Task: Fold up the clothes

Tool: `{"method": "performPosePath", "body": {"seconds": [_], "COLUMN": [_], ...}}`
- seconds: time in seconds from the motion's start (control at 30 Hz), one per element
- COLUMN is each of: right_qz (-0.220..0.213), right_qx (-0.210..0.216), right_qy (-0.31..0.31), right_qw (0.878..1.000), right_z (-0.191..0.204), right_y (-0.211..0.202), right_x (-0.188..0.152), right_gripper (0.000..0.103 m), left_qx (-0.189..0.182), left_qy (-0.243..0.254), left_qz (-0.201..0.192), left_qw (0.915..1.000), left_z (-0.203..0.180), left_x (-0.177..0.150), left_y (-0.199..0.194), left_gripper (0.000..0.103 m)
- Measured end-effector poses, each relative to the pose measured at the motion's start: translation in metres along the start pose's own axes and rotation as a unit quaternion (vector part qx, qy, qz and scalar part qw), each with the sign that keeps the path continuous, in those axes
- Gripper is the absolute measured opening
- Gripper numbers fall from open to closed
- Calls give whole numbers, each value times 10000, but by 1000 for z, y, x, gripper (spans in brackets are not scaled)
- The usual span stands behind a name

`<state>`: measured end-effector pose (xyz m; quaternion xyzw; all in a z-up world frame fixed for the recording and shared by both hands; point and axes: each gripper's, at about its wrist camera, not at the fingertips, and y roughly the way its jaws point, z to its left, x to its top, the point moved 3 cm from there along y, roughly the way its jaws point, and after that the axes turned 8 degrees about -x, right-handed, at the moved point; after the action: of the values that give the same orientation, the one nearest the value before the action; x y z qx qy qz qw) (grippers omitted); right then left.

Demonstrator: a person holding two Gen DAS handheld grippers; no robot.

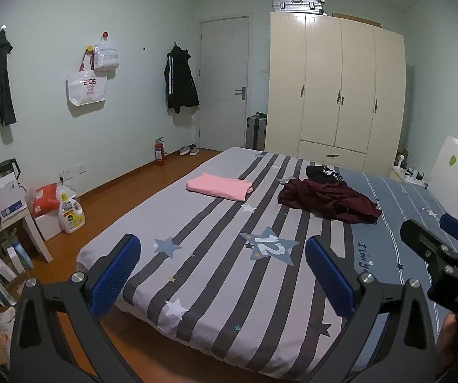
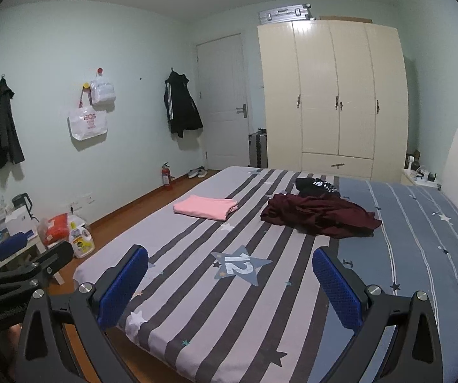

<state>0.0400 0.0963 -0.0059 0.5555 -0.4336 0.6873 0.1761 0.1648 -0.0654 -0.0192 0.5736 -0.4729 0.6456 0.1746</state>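
Note:
A folded pink garment (image 1: pixel 218 186) (image 2: pixel 206 207) lies flat on the striped bed (image 1: pixel 209 287) (image 2: pixel 216 319). To its right a crumpled maroon garment (image 1: pixel 329 200) (image 2: pixel 320 214) lies in a heap, with a black printed garment (image 1: pixel 324 172) (image 2: pixel 316 185) behind it. My left gripper (image 1: pixel 222 271) is open and empty, held above the near end of the bed. My right gripper (image 2: pixel 230 282) is open and empty beside it, far short of the clothes. Each gripper shows at the edge of the other's view, the right one (image 1: pixel 452 245) and the left one (image 2: pixel 21 255).
A cream wardrobe (image 1: pixel 334 86) stands behind the bed, with a closed door (image 1: pixel 225 83) to its left. A low white table (image 1: pixel 2 223), a detergent bottle (image 1: pixel 71 214) and boxes crowd the floor on the left. A fire extinguisher (image 1: pixel 159 151) stands by the wall.

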Motion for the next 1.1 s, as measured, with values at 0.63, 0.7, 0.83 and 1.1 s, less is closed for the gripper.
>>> {"method": "performPosePath", "body": {"seconds": [0.63, 0.7, 0.83, 1.1], "right_qz": [20, 23, 16, -58], "right_qx": [126, 127, 120, 138], "right_qy": [-75, -84, -102, -105], "right_qw": [9999, 9999, 9999, 9998], "right_z": [15, 16, 17, 17], "right_y": [6, 7, 7, 3], "right_x": [-2, -2, -2, 3], "right_gripper": [102, 102, 102, 102], "left_qx": [71, 62, 87, 54], "left_qy": [65, 30, 38, 36], "left_qz": [-136, -123, -139, -218], "left_qw": [9999, 9999, 9999, 9997], "left_z": [8, 9, 8, 6], "left_x": [1, 1, 1, 2], "left_y": [-10, -9, -9, -11], "left_gripper": [102, 102, 102, 102]}}
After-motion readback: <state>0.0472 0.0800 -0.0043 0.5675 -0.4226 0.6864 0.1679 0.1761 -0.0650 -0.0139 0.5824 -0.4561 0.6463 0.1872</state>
